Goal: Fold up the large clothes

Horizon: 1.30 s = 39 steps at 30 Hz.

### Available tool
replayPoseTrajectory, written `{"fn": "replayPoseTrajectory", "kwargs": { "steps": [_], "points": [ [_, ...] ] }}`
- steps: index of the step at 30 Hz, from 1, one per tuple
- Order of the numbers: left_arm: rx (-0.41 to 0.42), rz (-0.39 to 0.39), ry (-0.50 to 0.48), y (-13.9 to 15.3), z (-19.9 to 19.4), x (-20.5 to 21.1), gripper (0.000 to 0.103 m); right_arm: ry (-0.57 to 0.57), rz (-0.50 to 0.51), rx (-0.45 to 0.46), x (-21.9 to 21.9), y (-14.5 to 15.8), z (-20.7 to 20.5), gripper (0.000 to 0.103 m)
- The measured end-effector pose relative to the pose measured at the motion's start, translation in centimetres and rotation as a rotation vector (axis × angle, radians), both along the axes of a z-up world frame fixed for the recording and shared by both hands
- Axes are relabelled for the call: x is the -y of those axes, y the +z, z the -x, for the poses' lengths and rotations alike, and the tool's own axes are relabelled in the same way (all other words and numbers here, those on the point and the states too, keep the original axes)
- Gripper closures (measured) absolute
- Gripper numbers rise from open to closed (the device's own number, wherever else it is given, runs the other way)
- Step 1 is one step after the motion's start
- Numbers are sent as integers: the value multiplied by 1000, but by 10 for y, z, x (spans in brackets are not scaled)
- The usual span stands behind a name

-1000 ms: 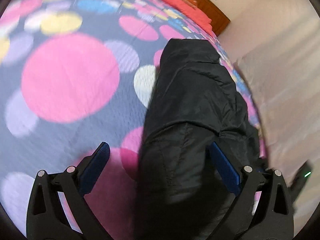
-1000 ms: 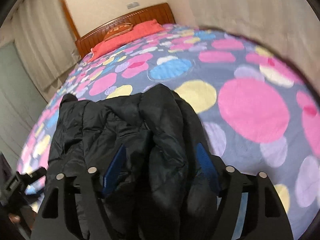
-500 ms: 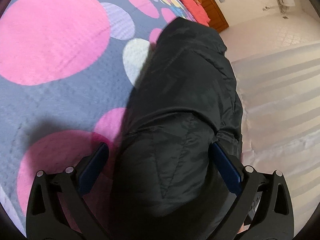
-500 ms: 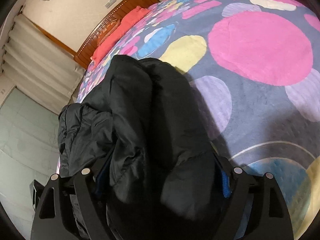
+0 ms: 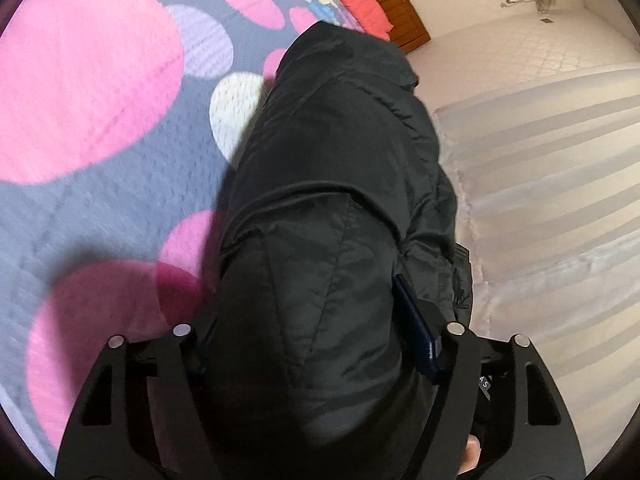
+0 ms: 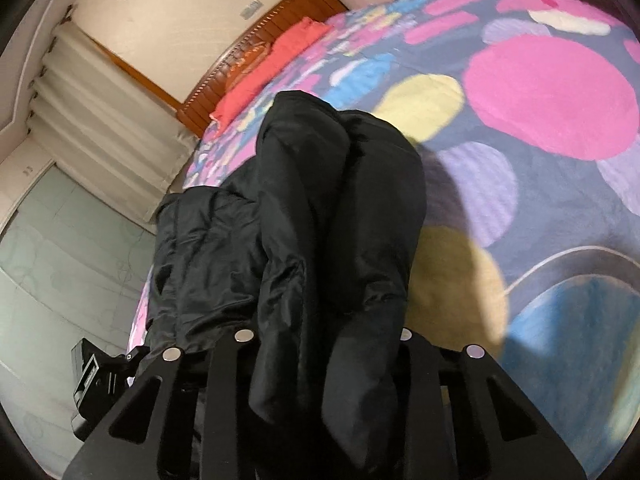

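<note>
left gripper (image 5: 316, 344): clamped on a thick bunch of the black jacket (image 5: 332, 184), one blue pad (image 5: 416, 332) showing at the cloth's edge
right gripper (image 6: 324, 344): closed on another bunched part of the jacket; pads hidden by cloth
jacket: padded, lifted at both held ends, far end draped on the bed near its edge
why: likely two-point hold to carry a fold over
bedspread (image 5: 92, 92): polka-dot, under the jacket
headboard (image 6: 280, 28): far end, red pillows (image 6: 276, 64) beside it
</note>
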<state>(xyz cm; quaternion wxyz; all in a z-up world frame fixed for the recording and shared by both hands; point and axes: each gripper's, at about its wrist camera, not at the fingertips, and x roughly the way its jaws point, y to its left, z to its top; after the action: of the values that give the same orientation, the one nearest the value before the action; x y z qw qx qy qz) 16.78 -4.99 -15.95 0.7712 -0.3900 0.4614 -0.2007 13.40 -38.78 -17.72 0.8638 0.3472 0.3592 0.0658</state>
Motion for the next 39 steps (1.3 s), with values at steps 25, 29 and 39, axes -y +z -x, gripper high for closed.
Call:
{"fn": "replayPoseTrajectory", "kwargs": {
  "steps": [25, 29, 39],
  "points": [
    [59, -34, 155, 6, -50, -121, 31, 160, -50, 12, -113, -11, -133, 69],
    [55, -32, 174, 2, -42, -133, 23, 162, -46, 7, -108, -9, -119, 58],
    [82, -52, 188, 6, 12, -155, 10, 185, -124, 15, -95, -8, -73, 33]
  ]
}}
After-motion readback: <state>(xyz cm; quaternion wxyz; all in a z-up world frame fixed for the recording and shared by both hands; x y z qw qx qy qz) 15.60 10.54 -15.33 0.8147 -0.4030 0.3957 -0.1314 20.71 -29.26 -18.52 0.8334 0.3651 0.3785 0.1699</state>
